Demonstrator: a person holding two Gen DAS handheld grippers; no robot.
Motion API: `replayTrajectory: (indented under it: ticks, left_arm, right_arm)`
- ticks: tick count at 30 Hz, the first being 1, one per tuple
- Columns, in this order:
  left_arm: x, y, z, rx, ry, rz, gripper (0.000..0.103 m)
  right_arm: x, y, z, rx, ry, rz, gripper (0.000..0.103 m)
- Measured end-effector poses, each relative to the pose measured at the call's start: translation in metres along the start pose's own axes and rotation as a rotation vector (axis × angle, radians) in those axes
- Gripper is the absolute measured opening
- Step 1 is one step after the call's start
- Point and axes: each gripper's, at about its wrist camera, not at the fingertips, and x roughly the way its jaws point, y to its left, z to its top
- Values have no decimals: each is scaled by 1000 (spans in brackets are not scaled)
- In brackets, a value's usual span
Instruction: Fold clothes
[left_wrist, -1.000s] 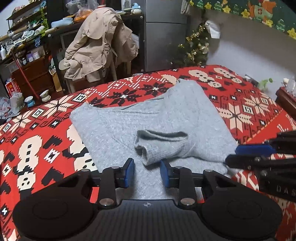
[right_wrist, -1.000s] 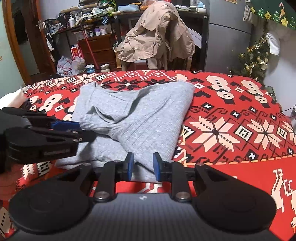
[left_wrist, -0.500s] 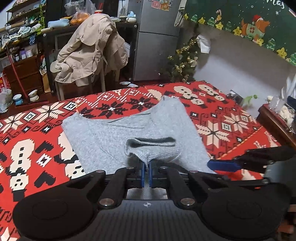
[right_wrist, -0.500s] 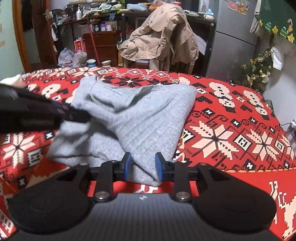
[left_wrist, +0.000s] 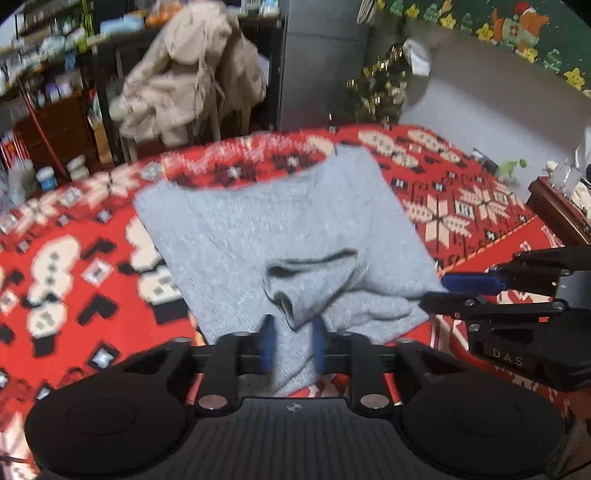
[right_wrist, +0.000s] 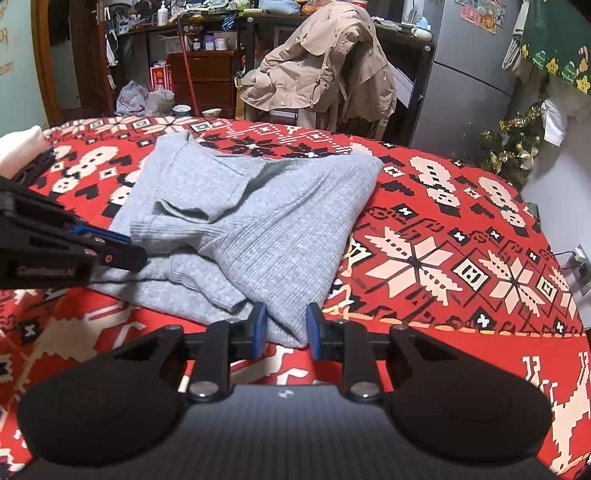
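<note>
- Now the left tongs (left_wrist: 291, 343) are opening again after a brief pinch, with the grey sweater (left_wrist: 280, 236) cuff between them, unclamped.
- Right tongs (right_wrist: 283, 330) are closing around the hem on the bed (right_wrist: 461, 266); the fold is restarting.

Grey ribbed sweater (right_wrist: 258, 221); red blanket (right_wrist: 443, 258), cream-black snowflake, snowman pattern; beige coat (right_wrist: 325, 66).

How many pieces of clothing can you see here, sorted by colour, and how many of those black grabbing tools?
Grey ribbed knit sweater, lying on the red patterned blanket: 1
Beige jacket draped over a chair: 1
Black hand-held gripper: 2, the left and the right
Total: 4
</note>
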Motion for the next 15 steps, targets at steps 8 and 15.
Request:
replayTrajectory:
  ticks: [8, 15]
  left_arm:
    - [-5, -19, 25, 104, -66, -36, 39]
    - [33, -32, 39, 134, -1, -39, 36]
  right_arm:
    - [-6, -11, 0, 50, -5, 20, 26]
    - [-6, -21, -1, 102, -6, 23, 26]
